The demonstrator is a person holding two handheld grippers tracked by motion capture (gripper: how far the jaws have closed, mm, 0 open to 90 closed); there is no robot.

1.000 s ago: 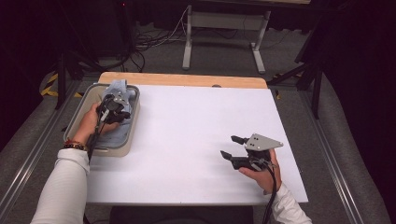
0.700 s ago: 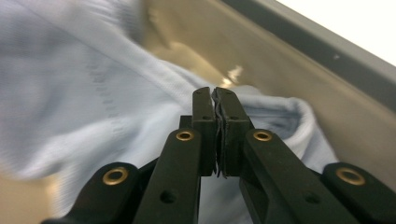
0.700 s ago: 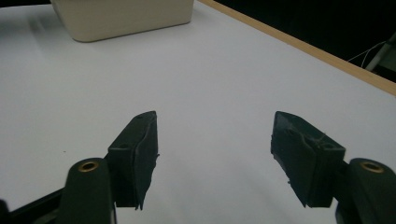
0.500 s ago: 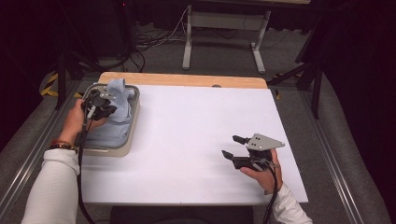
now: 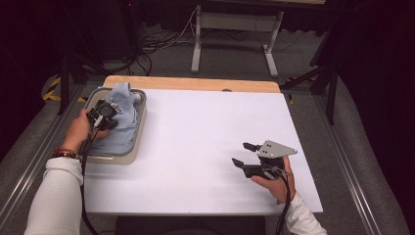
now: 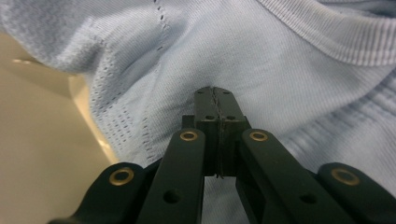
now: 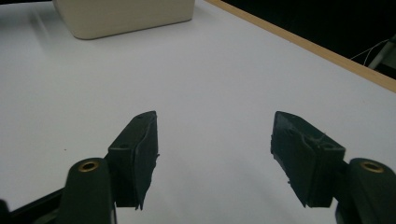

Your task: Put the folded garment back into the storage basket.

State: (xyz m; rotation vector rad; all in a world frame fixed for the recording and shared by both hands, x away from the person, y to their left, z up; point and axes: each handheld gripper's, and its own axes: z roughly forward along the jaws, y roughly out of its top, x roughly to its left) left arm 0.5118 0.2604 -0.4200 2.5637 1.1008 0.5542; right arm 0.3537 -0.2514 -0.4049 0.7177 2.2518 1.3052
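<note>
Light blue cloth (image 5: pixel 122 120) is seen at the left of the high view, bunched in a beige tray (image 5: pixel 128 155) that sits on the white table (image 5: pixel 195 142). The left gripper (image 5: pixel 103 111) is held over the cloth by the left hand (image 5: pixel 80 129), at the upper left of the frame. The right gripper (image 5: pixel 243 154) is held by the right hand (image 5: pixel 274 181) at the lower right, low over the bare table, well apart from the tray, with its jaws spread. In the left gripper view, the left gripper (image 6: pixel 215 105) is shown at centre with its jaws pressed together; whether a fold is pinched between them cannot be told. The cloth (image 6: pixel 280 60) lies right behind them, and the tray's inner wall (image 6: pixel 42 140) is seen at the left. In the right gripper view, the right gripper (image 7: pixel 215 154) is shown with jaws wide apart and nothing between them, over the table (image 7: pixel 210 70); the tray (image 7: pixel 121 16) is seen at the upper left.
</note>
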